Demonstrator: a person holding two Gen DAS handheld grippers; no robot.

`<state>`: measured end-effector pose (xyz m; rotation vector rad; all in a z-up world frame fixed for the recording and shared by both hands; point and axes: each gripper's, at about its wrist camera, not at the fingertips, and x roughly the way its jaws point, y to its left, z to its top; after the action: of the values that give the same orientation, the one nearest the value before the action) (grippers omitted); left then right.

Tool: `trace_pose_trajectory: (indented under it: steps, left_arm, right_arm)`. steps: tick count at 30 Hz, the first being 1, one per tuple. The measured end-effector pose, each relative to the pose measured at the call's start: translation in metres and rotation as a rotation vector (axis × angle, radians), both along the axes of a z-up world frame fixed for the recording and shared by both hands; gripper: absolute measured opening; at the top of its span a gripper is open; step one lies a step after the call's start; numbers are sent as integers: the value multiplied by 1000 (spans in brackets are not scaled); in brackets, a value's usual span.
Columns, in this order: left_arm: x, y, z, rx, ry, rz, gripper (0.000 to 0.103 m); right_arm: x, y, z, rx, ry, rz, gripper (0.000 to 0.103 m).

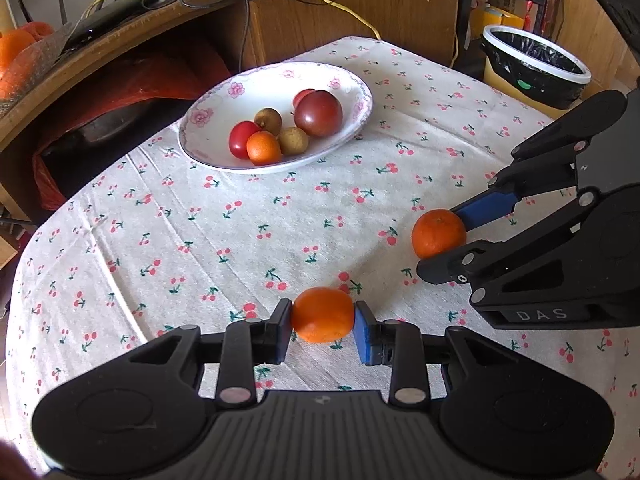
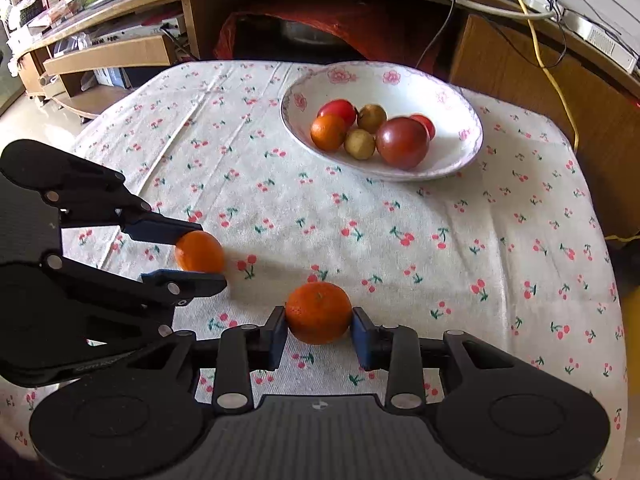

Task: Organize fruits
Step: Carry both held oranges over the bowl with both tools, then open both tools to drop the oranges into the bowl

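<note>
Six small fruits already in white floral-rimmed ceramic bowl (image 1: 352, 92) ahead; left gripper (image 1: 322, 320) and right gripper (image 2: 319, 322) each clamped on a round orange mandarin, last two unplaced.

2 oranges (image 1: 322, 314) (image 2: 318, 312) clamped; 6 fruits fill bowl (image 1: 216, 108).

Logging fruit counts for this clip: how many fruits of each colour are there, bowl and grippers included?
Orange: 3, one in the bowl, one in each hand-held gripper (left, right)
Bright red: 2
Dark red: 1
Tan-brown: 2
Total: 8
</note>
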<state>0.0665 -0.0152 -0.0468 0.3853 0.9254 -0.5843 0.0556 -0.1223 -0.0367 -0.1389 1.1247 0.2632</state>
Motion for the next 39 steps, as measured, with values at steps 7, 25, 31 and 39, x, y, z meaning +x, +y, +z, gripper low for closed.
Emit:
trace_pose_trajectory:
  steps: [7, 25, 31, 39]
  left_arm:
    - [8, -4, 11, -5, -40, 12, 41]
    - [42, -23, 24, -1, -102, 43, 40]
    - [74, -32, 25, -23, -118, 87, 40]
    - [113, -39, 18, -39, -145, 106, 40]
  right_arm:
    - [7, 3, 12, 15, -44, -1, 28]
    - [44, -14, 24, 28, -109, -41, 30]
    - [72, -29, 24, 48, -140, -75, 30]
    - [107, -39, 15, 46, -174, -87, 30]
